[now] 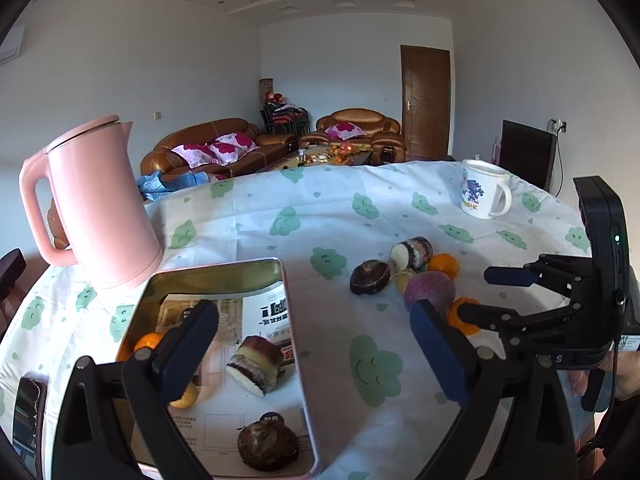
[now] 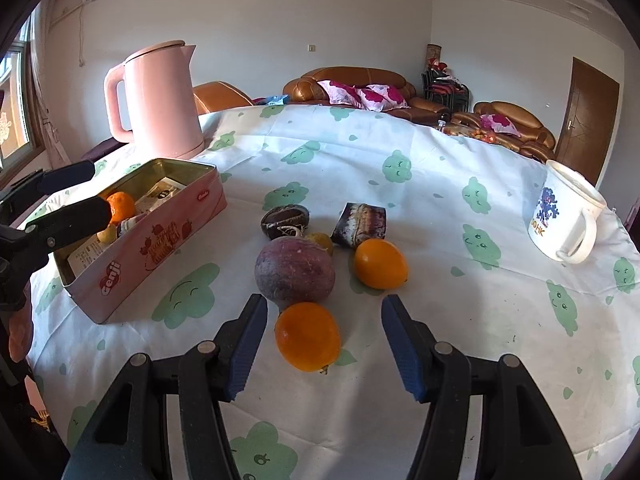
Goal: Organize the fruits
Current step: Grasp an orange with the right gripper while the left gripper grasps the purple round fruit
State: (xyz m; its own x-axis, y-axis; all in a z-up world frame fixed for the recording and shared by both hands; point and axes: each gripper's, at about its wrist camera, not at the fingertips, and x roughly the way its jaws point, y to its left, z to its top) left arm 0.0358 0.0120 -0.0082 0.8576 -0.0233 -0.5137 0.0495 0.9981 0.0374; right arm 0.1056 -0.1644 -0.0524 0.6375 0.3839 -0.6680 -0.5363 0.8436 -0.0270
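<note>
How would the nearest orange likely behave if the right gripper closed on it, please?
The orange looks round and smooth, so it may roll if nudged. Its skin seems firm enough for the open right gripper, though glossy, perhaps slippery.

Left gripper [image 1: 316, 354]: I'm holding the fingers [image 1: 186, 354] spread wide, nothing between them, tilted downward. Right gripper [image 2: 324, 348]: I'm keeping its fingers [image 2: 402, 350] partway apart, pads not pressing anything, also angled down. My right hand [image 1: 600, 376] is showing at the left view's edge, gripping the handle.
</note>
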